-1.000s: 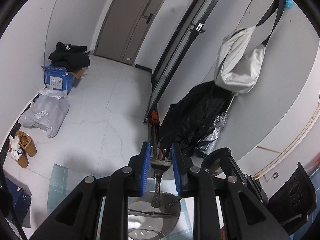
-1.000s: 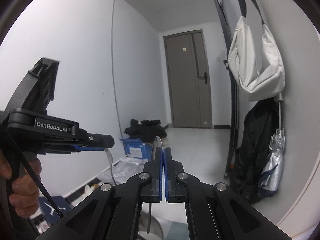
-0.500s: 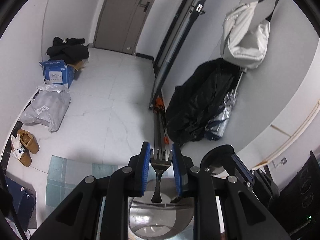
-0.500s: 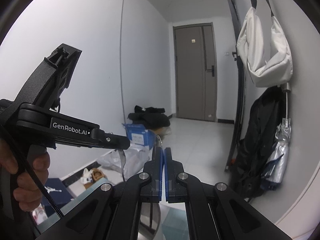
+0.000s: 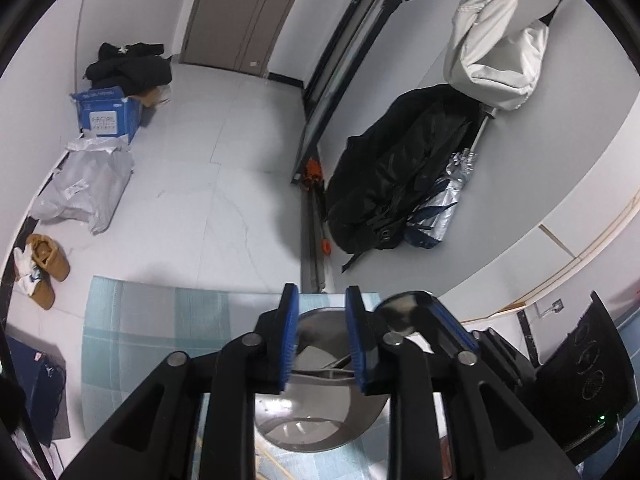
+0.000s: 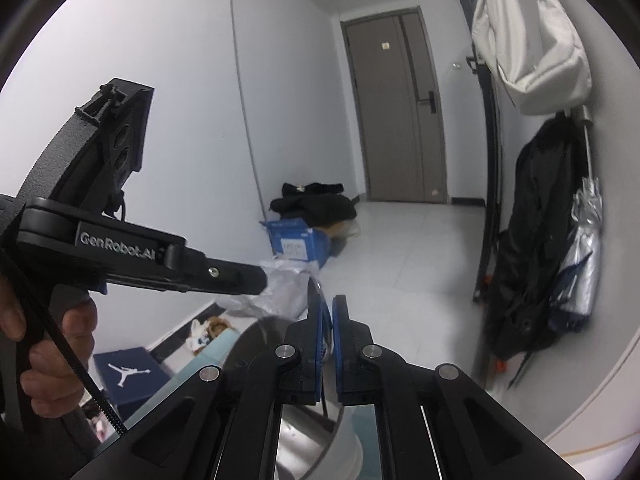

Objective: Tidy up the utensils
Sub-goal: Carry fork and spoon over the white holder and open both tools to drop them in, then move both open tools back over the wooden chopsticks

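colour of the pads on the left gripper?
Blue pads on black fingers; clearest in the left wrist view.

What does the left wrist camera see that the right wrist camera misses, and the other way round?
Only the left wrist view: utensil handles lying inside the metal bowl.
Only the right wrist view: a person's hand at the left edge.
Both: the bowl, the white bag, the black coat, the blue box and the grey door.
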Motion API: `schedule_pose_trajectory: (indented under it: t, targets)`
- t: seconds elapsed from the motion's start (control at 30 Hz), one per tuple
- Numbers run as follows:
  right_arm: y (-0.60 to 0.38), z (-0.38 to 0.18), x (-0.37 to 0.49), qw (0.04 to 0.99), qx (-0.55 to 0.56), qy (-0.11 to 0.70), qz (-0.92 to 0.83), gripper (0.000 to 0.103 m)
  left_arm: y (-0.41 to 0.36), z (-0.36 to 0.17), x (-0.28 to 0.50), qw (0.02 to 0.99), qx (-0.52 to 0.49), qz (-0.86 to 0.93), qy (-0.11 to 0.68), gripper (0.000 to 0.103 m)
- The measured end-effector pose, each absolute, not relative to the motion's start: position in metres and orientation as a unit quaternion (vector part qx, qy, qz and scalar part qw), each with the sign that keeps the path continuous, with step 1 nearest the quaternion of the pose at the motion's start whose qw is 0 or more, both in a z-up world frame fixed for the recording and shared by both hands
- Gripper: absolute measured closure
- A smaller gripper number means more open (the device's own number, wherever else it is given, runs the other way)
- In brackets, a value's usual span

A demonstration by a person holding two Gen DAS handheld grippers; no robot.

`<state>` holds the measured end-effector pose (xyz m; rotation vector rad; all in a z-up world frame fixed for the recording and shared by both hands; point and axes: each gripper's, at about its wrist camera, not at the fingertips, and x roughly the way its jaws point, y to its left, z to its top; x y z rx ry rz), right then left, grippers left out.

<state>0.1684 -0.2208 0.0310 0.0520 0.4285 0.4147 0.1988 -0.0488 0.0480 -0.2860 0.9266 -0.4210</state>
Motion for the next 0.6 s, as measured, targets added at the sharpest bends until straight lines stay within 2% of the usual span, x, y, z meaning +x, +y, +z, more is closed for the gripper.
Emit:
schedule_pose_trajectory:
  t: [0.03, 0.1, 0.2, 0.23, 0.3, 0.37, 0.47, 0.6]
  targets:
    - [-0.222, 0.031, 0.167, 0.955, 0.029, 0.213, 0.205, 0.097, -0.048, 0.049, 0.198, 0.864, -0.137, -0.198, 0.442, 0.075]
    - [-0.225, 0.031, 0.163, 0.956, 0.033, 0.216, 0.197, 0.094, -0.044, 0.053, 0.195, 0.867, -0.140, -0.193, 0.437, 0.063]
    - [-0.231, 0.035, 0.154, 0.957, 0.044, 0.216, 0.190, 0.077, -0.036, 0.060, 0.186, 0.879, -0.142, -0.172, 0.422, 0.054]
    - [-0.233, 0.037, 0.150, 0.957, 0.050, 0.214, 0.191, 0.074, -0.033, 0.061, 0.183, 0.881, -0.143, -0.165, 0.419, 0.052]
    - [-0.235, 0.042, 0.142, 0.956, 0.053, 0.211, 0.196, 0.070, -0.028, 0.064, 0.176, 0.887, -0.146, -0.147, 0.413, 0.039]
    - [-0.233, 0.046, 0.133, 0.959, 0.046, 0.206, 0.189, 0.065, -0.022, 0.068, 0.167, 0.894, -0.151, -0.133, 0.401, 0.035]
    - [-0.231, 0.053, 0.121, 0.960, 0.043, 0.203, 0.186, 0.057, -0.018, 0.072, 0.153, 0.903, -0.145, -0.105, 0.390, 0.022]
    - [-0.230, 0.061, 0.099, 0.963, 0.046, 0.197, 0.177, 0.048, -0.016, 0.075, 0.130, 0.917, -0.127, -0.078, 0.370, 0.017]
